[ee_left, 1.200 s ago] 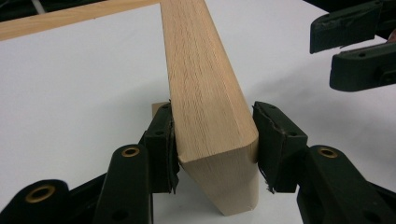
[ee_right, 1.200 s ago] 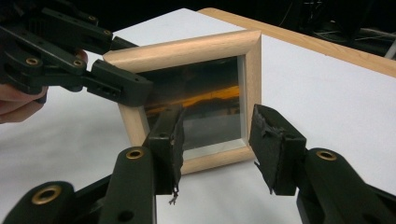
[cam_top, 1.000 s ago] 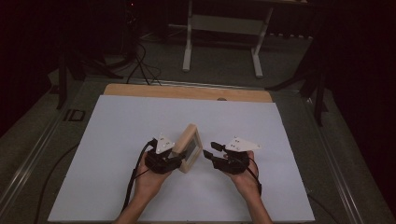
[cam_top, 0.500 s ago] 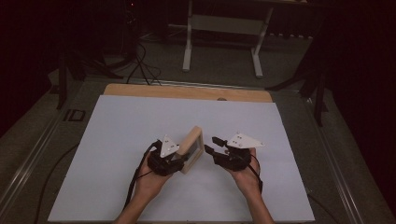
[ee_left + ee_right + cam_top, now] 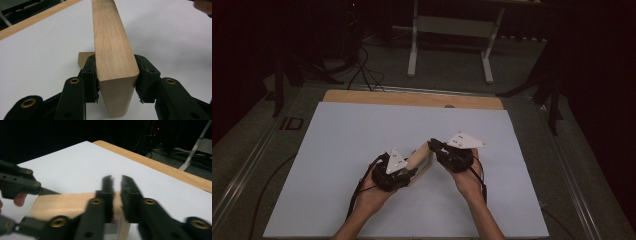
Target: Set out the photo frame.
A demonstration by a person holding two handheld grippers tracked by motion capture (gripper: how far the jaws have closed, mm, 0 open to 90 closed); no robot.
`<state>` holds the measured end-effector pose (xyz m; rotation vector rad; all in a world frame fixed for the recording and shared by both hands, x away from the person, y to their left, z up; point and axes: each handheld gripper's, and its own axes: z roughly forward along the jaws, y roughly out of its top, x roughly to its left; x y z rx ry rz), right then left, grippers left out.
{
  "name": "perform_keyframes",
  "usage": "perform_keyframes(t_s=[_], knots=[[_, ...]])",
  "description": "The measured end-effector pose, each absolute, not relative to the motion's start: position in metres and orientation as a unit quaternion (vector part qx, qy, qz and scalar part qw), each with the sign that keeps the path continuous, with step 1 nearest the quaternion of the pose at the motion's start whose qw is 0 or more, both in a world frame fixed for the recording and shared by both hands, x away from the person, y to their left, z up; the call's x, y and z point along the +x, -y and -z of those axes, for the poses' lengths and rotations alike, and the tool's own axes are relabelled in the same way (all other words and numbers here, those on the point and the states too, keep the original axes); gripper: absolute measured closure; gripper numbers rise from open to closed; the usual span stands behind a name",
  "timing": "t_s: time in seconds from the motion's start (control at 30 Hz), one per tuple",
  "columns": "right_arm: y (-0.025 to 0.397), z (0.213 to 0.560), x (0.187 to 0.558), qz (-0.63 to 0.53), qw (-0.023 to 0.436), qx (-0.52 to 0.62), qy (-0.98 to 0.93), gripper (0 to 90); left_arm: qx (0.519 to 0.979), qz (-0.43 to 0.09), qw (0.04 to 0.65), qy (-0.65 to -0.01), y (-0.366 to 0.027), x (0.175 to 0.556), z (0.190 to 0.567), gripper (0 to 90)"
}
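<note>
Left gripper view: left gripper (image 5: pixel 116 80) clamps smooth-grained wooden block (image 5: pixel 111 45); right gripper (image 5: pixel 116 187) jaws nearly closed, empty.

Dim room w/ dark surroundings, white table (image 5: pixel 362 135) evenly lit, right gripper view motion-blurred, left gripper view sharp.

We are reading "ID" on the grey floor mat (image 5: pixel 287 125), just left of the white table's (image 5: pixel 362 130) far corner.

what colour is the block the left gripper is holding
Light tan wood with fine grain, the wooden block; it shows best in the left gripper view.
</note>
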<state>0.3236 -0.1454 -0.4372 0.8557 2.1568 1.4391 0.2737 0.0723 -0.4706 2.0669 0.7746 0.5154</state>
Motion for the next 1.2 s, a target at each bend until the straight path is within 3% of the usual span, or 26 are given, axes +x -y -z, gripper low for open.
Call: perform_keyframes(t_s=[0.6, 1.2], knots=[[0.121, 0.449, 0.353, -0.467, 0.214, 0.319, -0.796, 90.0, 0.83, -0.209, 0.422, -0.298, -0.073, 0.274, 0.471, 58.2], [0.125, 0.447, 0.351, -0.456, 0.211, 0.332, -0.798, 90.0, 0.821, -0.219, 0.421, -0.318, -0.081, 0.279, 0.472, 54.8]])
